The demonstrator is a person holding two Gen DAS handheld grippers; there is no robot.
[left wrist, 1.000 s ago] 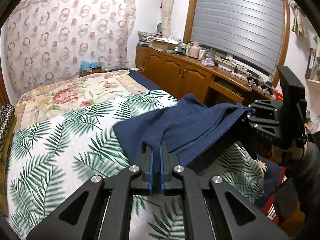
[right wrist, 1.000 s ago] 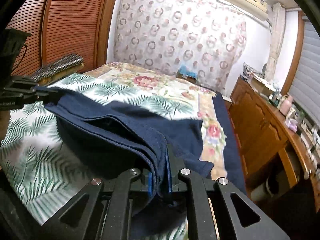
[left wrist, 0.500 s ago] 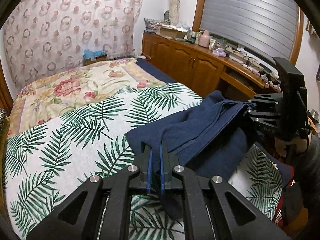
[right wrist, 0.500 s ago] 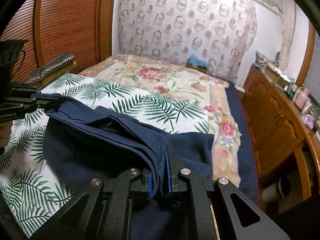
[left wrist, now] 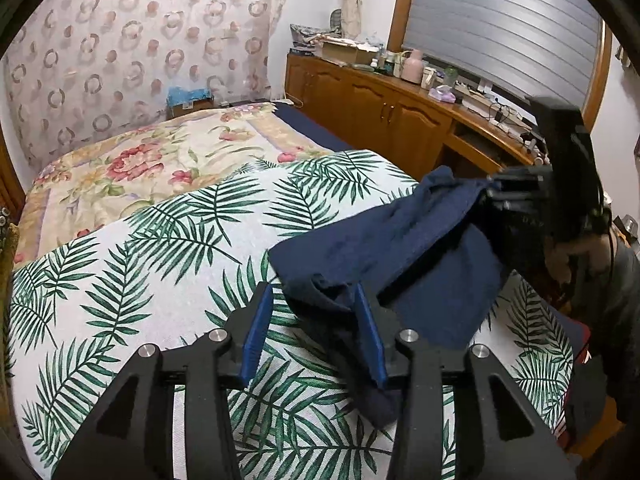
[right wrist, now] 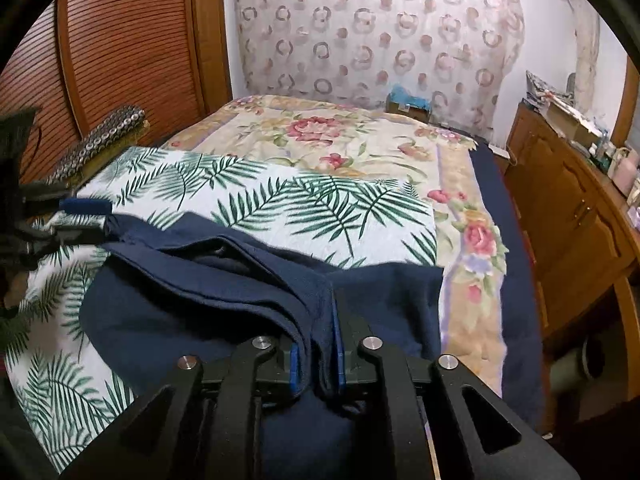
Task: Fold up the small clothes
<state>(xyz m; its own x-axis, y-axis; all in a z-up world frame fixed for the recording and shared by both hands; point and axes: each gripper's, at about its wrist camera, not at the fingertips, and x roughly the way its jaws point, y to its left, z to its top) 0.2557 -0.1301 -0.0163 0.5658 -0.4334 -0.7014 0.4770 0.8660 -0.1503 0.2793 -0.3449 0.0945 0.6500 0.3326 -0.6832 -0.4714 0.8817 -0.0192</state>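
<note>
A navy blue garment [left wrist: 400, 248] lies folded over on the palm-leaf sheet [left wrist: 140, 260]. My left gripper [left wrist: 314, 320] is low over the sheet and its jaws are opening. One corner of the garment sags between them against the right finger, and the pads do not press it. My right gripper [right wrist: 316, 364] pinches a thick fold of the garment [right wrist: 200, 300]; its jaws are easing open slightly but the pads still press the cloth. The right gripper [left wrist: 520, 200] shows in the left wrist view at the garment's far end. The left gripper [right wrist: 92, 220] shows in the right wrist view at the cloth's left corner.
A floral quilt [right wrist: 320, 136] covers the far half of the bed. Wooden cabinets [left wrist: 380, 112] with cluttered tops run along the bed's right side. A wooden shutter door [right wrist: 120, 40] and a patterned cushion [right wrist: 100, 140] stand at the left. A person's hand [left wrist: 568, 256] holds the right gripper.
The left jaws have spread apart and let the cloth corner go slack. Both grippers carried the garment across and down until it settled on the palm-leaf sheet.
</note>
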